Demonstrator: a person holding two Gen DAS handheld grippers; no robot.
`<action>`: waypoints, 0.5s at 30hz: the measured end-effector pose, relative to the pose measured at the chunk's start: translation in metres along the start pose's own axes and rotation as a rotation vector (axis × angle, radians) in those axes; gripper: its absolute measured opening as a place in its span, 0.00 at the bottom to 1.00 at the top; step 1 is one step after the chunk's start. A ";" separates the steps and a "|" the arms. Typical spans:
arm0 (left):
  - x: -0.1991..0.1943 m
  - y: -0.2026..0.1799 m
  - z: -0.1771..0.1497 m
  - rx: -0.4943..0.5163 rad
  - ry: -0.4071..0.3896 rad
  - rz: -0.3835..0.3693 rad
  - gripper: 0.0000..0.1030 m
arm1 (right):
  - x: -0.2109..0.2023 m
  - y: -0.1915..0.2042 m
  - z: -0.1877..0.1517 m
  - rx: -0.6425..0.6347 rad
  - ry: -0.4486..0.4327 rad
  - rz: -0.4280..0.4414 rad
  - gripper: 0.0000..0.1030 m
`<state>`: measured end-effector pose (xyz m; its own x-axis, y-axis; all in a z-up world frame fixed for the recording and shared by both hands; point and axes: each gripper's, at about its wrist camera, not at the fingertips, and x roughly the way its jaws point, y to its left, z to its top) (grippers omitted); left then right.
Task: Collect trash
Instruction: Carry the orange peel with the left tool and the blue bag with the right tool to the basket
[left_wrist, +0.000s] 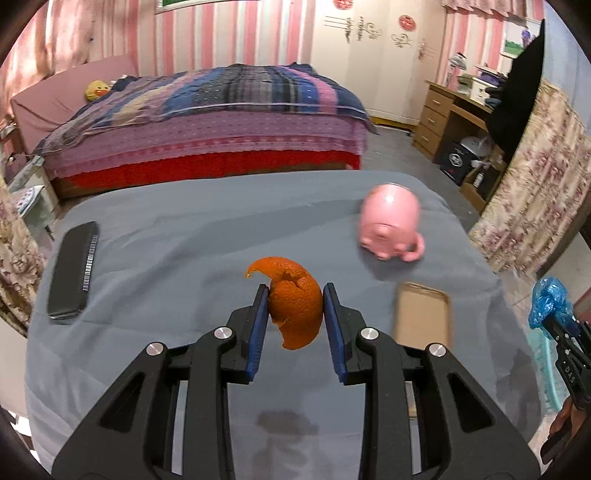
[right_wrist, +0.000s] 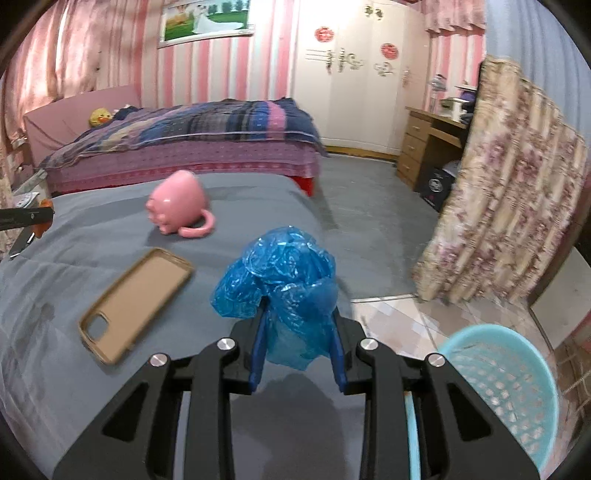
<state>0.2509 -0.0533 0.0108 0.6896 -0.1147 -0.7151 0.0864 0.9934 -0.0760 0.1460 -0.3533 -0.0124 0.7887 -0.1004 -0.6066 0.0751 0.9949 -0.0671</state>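
Note:
My left gripper (left_wrist: 295, 291) is shut on an orange peel (left_wrist: 295, 302) and holds it above the grey-covered table (left_wrist: 166, 240). My right gripper (right_wrist: 297, 314) is shut on a crumpled blue plastic bag (right_wrist: 280, 280), above the table's right edge. The bag (left_wrist: 550, 301) and right gripper also show at the right of the left wrist view. A light blue mesh basket (right_wrist: 506, 384) stands on the floor, below and right of the right gripper.
A pink pig-shaped mug (left_wrist: 391, 221) lies on its side at the back right of the table. A tan phone case (right_wrist: 136, 295) lies in the middle. A black phone (left_wrist: 74, 269) lies at the left. A bed (left_wrist: 207, 125) is behind; a floral-covered object (right_wrist: 509, 221) stands to the right.

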 end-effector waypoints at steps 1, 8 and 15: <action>0.000 -0.011 -0.001 0.005 0.004 -0.023 0.28 | -0.006 -0.012 -0.004 0.008 -0.002 -0.015 0.29; -0.007 -0.073 -0.008 0.086 -0.022 -0.103 0.28 | -0.028 -0.057 -0.020 0.060 -0.008 -0.082 0.29; -0.017 -0.139 -0.020 0.153 -0.049 -0.205 0.28 | -0.052 -0.109 -0.037 0.115 -0.018 -0.161 0.29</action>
<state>0.2124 -0.1895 0.0195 0.6804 -0.3177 -0.6604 0.3331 0.9367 -0.1075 0.0747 -0.4571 -0.0028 0.7715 -0.2588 -0.5812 0.2691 0.9605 -0.0705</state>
